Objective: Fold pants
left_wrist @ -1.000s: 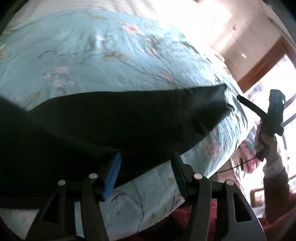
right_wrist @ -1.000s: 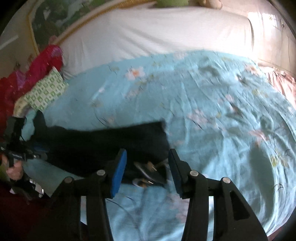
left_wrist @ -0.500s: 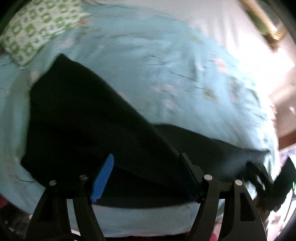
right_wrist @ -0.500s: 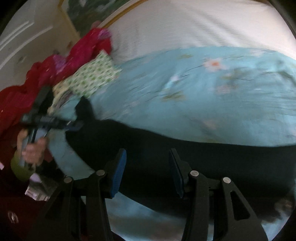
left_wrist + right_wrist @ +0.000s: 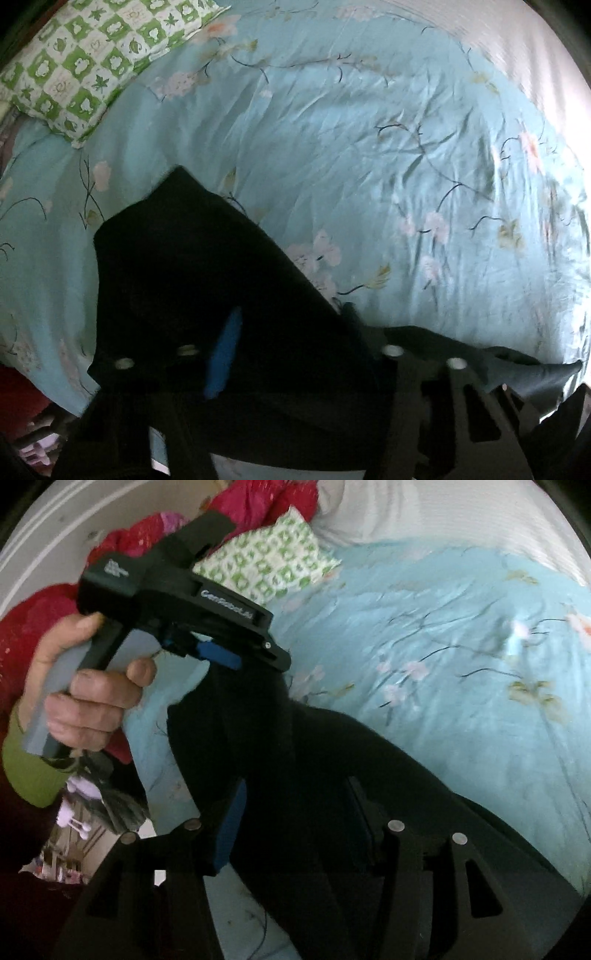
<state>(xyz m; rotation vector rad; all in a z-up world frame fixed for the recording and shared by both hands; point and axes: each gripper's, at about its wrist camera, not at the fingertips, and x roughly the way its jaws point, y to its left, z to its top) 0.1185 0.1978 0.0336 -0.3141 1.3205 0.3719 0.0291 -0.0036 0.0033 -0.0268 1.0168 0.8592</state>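
We get strong glare washing out the bed's (image 5: 369, 147) far right edge, murky black foreground, smeared floral print, and heavy fisheye bending at the rims.

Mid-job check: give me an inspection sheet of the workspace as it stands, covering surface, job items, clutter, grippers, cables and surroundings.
Surface: bed with a light blue floral cover, wrinkled.
Job's things: black pants lying across the near edge of the cover, part lifted under the left hand-held gripper.
Clutter: green-and-white checked pillow; red bedding beyond it.
Grippers: left hand-held gripper closing, pants between its fingers; right hand-held gripper opening over the pants, no grip visible.
Cables: nothing seen.
Surroundings: white sheet past the cover; a hand with a green cuff holds the left hand-held gripper.
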